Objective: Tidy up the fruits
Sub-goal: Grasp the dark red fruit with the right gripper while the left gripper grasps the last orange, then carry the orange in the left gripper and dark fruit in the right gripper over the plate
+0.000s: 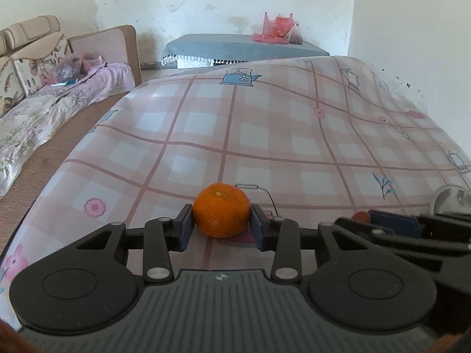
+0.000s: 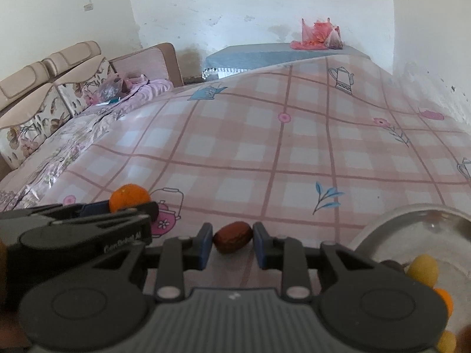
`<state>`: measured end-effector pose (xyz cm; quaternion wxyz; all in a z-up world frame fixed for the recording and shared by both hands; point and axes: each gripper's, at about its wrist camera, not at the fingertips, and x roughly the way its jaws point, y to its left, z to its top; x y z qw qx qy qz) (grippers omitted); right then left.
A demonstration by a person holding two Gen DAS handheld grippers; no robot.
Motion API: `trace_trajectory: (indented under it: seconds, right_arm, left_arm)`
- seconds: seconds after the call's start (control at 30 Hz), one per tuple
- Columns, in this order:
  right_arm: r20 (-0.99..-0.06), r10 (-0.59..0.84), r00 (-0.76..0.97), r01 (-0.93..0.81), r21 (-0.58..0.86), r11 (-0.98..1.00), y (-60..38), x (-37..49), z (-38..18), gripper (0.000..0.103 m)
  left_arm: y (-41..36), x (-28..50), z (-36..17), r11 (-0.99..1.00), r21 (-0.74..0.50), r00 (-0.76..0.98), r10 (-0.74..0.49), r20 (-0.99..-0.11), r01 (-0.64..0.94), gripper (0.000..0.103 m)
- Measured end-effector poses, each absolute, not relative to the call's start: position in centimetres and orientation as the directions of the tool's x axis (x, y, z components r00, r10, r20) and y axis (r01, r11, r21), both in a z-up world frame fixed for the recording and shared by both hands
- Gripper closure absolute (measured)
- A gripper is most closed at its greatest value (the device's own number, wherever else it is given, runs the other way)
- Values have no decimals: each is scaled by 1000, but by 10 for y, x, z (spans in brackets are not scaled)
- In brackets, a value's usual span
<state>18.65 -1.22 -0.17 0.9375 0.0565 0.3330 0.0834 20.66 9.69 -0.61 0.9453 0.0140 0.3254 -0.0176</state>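
An orange [image 1: 220, 211] sits between the blue pads of my left gripper [image 1: 221, 228], low over the pink checked tablecloth [image 1: 265, 132]; both pads touch its sides. My right gripper [image 2: 232, 245] is shut on a dark red date [image 2: 232, 236] just above the cloth. The two grippers are side by side: in the right wrist view the left gripper [image 2: 117, 210] and its orange [image 2: 129, 197] show at the left, and in the left wrist view the right gripper [image 1: 391, 223] shows at the right. A glass bowl [image 2: 412, 226] with small yellow and orange fruits [image 2: 424, 269] stands right of the right gripper.
A thin metal wire [image 1: 259, 189] lies on the cloth just behind the orange. A sofa with floral covers [image 1: 44, 88] runs along the left. At the back, a low table with a blue cloth [image 1: 235, 47] carries pink plastic bags [image 1: 279, 29]. A white wall borders the table on the right.
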Motion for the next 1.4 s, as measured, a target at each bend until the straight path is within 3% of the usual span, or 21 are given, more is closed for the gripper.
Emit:
trace_trajectory:
  seconds: [1.03, 1.4]
  right_arm:
    - [-553, 222, 803, -152, 170, 974, -20, 90, 49, 76]
    - [-535, 214, 818, -148, 164, 975, -28, 60, 61, 76]
  left_arm:
    - [64, 80, 36, 1000, -13, 810, -24, -586, 20, 57]
    - [58, 68, 40, 1000, -13, 827, -28, -561, 25, 56]
